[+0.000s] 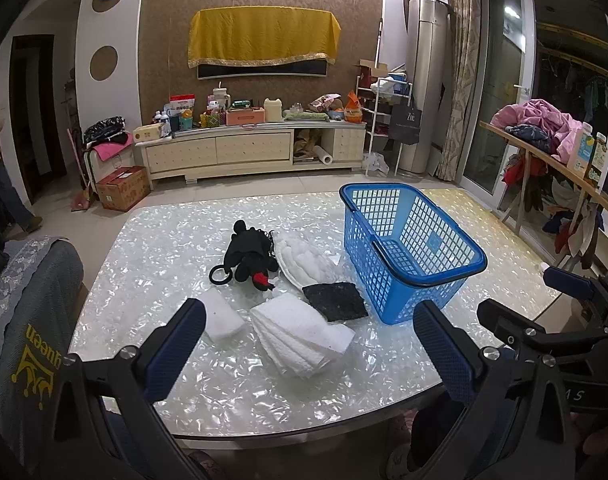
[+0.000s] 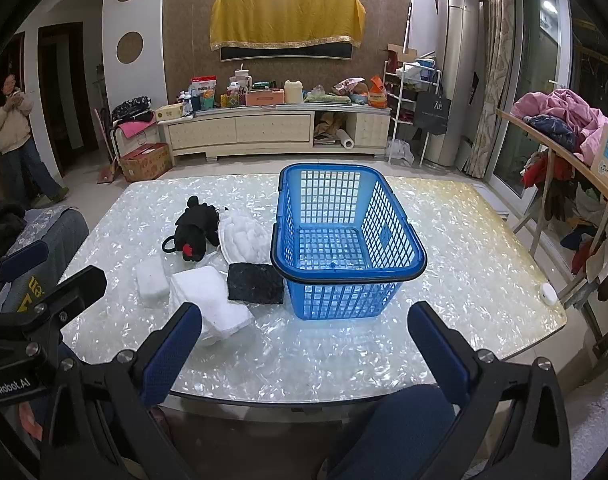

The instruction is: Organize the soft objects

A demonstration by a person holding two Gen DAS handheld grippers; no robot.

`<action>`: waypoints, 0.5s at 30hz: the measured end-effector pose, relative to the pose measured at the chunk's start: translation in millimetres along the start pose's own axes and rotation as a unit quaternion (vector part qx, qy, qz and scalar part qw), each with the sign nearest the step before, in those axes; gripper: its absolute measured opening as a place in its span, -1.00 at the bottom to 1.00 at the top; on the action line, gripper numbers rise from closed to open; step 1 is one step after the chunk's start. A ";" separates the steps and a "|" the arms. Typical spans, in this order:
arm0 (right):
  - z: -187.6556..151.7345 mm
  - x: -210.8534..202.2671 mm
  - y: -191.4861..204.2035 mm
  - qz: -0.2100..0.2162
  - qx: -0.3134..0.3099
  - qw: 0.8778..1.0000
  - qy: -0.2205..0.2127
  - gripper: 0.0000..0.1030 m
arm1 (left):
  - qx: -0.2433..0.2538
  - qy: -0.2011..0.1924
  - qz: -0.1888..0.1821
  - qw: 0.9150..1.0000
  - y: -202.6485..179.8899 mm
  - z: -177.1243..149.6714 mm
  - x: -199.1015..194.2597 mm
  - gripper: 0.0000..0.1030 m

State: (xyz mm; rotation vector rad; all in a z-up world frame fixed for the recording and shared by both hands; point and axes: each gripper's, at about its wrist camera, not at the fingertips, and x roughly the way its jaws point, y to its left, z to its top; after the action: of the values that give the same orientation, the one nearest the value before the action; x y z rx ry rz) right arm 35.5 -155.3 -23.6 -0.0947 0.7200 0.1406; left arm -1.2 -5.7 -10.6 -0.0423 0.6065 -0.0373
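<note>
Right now both grippers hang over the near edge of the shiny white table point(image 1: 151, 248), and the blue basket point(image 2: 346, 216) is the big thing to look at. Far off to the left of the basket, across the room, a person point(image 2: 13, 136) stands looking down at something small in their hands.

Next comes the left gripper point(image 1: 310, 344). Its two blue fingers point(image 1: 175, 352) are spread wide with nothing between them.

Furthest left of the basket on the table lies a white sponge block point(image 2: 152, 278). Just behind it sits a black plush toy point(image 2: 193, 232) with a red spot and a little black ring. Beside the block, closer to the basket, is a stack of white cloths point(image 2: 211, 304). Behind that stack lies a white quilted pad point(image 2: 243, 238), touching the toy. A dark scrub pad point(image 2: 256, 282) lies flat right against the basket's left front corner.

Then comes the basket itself, standing upright with nothing in it. All the soft things are outside it, on its left.

Last, the right gripper point(image 2: 304, 348) is in front of the basket. Its blue fingers point(image 2: 438, 350) are spread wide too, and they hold nothing.
</note>
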 end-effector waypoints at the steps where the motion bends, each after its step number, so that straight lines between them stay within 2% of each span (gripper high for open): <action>1: -0.2 0.2 -0.3 0.000 0.000 1.000 0.001 1.00 | 0.000 0.000 0.000 1.000 -0.5 -0.7 -0.1 1.00; 15: -0.6 0.2 -0.6 -0.001 0.000 1.000 0.006 1.00 | 0.001 0.010 -0.006 1.000 -0.6 0.0 3.4 1.00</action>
State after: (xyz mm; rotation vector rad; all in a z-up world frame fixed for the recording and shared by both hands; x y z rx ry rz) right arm 35.4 -156.0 -24.1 -0.0968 0.7309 0.1395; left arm 1.5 -6.4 -12.6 -0.0429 0.6253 -0.0505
